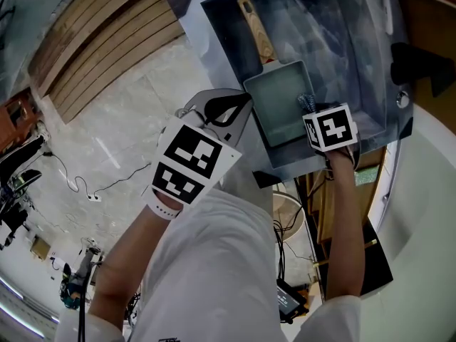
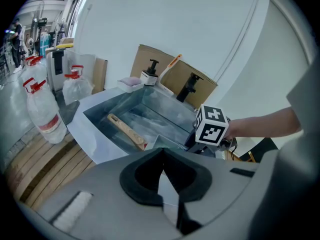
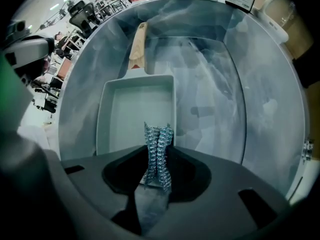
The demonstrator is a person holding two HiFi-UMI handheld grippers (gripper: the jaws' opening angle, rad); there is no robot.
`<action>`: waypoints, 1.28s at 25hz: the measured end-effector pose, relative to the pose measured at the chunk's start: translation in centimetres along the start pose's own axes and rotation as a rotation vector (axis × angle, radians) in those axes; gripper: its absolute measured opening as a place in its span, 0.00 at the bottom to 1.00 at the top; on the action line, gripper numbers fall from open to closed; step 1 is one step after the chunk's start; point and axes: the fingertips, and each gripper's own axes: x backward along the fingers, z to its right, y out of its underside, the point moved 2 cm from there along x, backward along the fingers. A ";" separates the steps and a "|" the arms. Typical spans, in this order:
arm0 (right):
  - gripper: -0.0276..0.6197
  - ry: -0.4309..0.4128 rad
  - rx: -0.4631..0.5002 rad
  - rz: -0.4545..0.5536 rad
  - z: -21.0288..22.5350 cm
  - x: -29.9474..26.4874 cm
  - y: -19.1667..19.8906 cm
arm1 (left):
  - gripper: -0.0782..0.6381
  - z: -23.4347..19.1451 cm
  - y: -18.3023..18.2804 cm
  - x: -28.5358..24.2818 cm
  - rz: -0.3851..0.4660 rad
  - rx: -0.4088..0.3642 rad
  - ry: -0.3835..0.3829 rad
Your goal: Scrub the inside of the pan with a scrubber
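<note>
Pan (image 1: 282,100) interior open ahead of the scrubber (image 3: 158,154), sink walls (image 1: 226,40) close around it, handle (image 1: 255,30) crossing the basin behind

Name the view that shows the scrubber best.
The right gripper view: the scrubber sits centre frame, clamped in the right gripper over the pan. The head view shows only its tip past the marker cube; the left gripper view, a sliver at most.
</note>
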 end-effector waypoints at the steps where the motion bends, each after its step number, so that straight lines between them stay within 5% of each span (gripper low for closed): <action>1: 0.21 0.001 0.003 0.001 -0.1 0.0 0.1 | 0.12 -0.1 0.0 0.0 0.001 0.000 0.000; 14: 0.21 -0.123 0.031 0.026 -6.2 -1.1 -0.3 | 0.12 0.0 -0.1 0.3 0.008 0.001 0.001; 22: 0.21 -0.217 0.153 -0.020 -9.9 -1.6 -0.7 | 0.12 0.0 0.0 0.4 0.011 0.004 0.003; 29: 0.21 -0.403 -0.004 -0.006 -10.8 -1.1 -0.6 | 0.12 0.0 0.4 0.7 0.016 0.013 0.000; 32: 0.21 -0.464 0.035 -0.001 -10.7 0.6 -0.4 | 0.12 -0.1 0.4 0.8 0.018 0.014 0.000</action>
